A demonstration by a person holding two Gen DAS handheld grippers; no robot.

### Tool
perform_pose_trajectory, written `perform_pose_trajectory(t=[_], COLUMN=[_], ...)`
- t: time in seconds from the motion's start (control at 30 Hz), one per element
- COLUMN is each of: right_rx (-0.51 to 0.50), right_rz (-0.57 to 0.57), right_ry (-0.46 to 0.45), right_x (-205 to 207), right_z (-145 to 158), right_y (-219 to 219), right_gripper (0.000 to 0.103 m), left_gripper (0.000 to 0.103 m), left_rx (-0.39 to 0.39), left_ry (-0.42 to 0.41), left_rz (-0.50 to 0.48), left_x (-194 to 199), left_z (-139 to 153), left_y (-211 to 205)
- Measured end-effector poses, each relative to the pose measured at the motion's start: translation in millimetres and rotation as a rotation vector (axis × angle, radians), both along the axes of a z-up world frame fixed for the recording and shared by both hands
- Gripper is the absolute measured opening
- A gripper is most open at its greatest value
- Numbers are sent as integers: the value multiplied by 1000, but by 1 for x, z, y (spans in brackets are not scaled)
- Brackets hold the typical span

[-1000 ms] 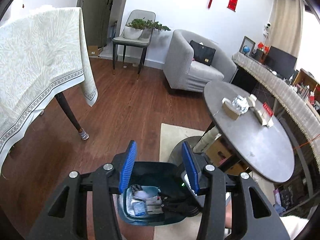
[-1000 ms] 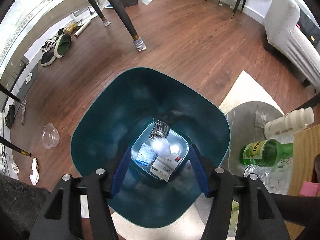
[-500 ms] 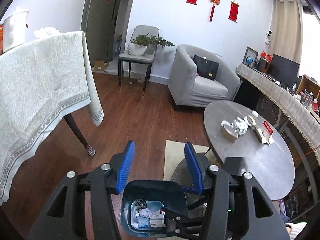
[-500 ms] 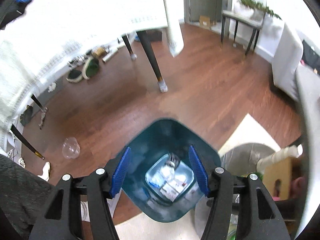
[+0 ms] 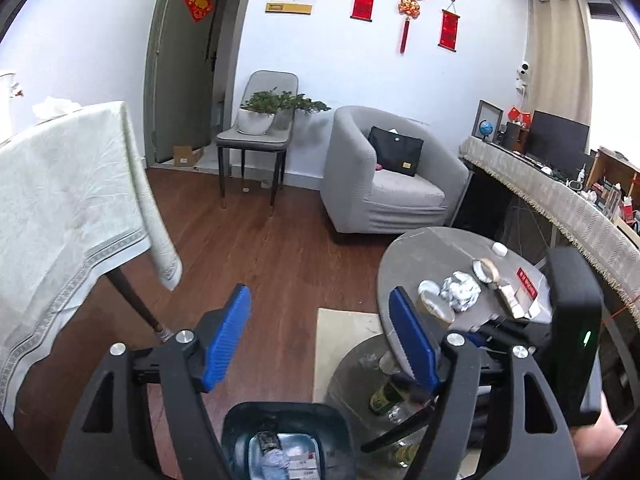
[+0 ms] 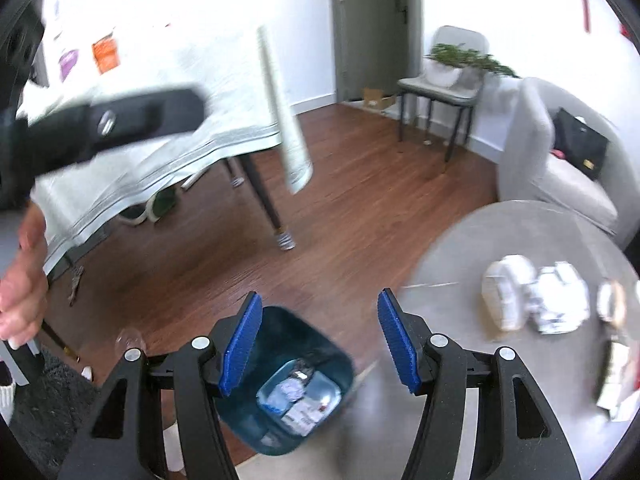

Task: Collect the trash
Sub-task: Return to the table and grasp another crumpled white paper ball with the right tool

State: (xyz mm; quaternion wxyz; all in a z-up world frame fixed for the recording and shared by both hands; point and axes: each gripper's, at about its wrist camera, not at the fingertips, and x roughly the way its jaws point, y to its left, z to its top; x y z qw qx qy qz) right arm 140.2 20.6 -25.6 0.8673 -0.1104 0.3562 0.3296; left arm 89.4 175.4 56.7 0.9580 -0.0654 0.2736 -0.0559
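Note:
A dark teal trash bin [image 5: 244, 424] stands on the floor with wrappers and paper in its bottom; it also shows in the right wrist view [image 6: 280, 336]. My left gripper [image 5: 320, 336] is open and empty, high above the bin. My right gripper [image 6: 318, 344] is open and empty, above the bin and beside the round grey table [image 6: 452, 264]. On that table lie a crumpled foil wad [image 5: 460, 292], a white packet [image 6: 506, 292], a tape roll [image 5: 486, 270] and small boxes [image 5: 520, 300].
A cloth-covered table [image 5: 60, 200] stands at the left, with shoes [image 6: 152, 206] under it. A grey armchair [image 5: 384, 184] and a chair with a plant [image 5: 260, 120] stand at the back. A clear plastic cup [image 6: 128, 338] lies on the floor. Bottles [image 5: 384, 396] stand under the round table.
Both grippers have risen away from the bin, which now looks smaller and lower. The right gripper has swung up and toward the round table. Both stay open and empty.

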Motion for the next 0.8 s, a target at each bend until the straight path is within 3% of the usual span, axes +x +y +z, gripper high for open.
perform_pose_trajectory(t=[0.3, 0.4, 0.67, 0.8], right_rx=[32, 42, 127, 183], right_rz=[-172, -213, -243, -253], right_ry=[-24, -9, 98, 195], right_x=[49, 64, 95, 115], right_z=[19, 17, -4, -19], right_y=[-85, -106, -131, -135], right_gripper=[75, 75, 75, 75], left_gripper=[88, 89, 93, 94], left_rx=[18, 19, 73, 67], left_ry=[33, 51, 92, 141], left_rz=[-66, -92, -159, -219], left_x=[39, 53, 80, 93], left_z=[-11, -17, -40, -52], left_y=[-43, -57, -86, -96])
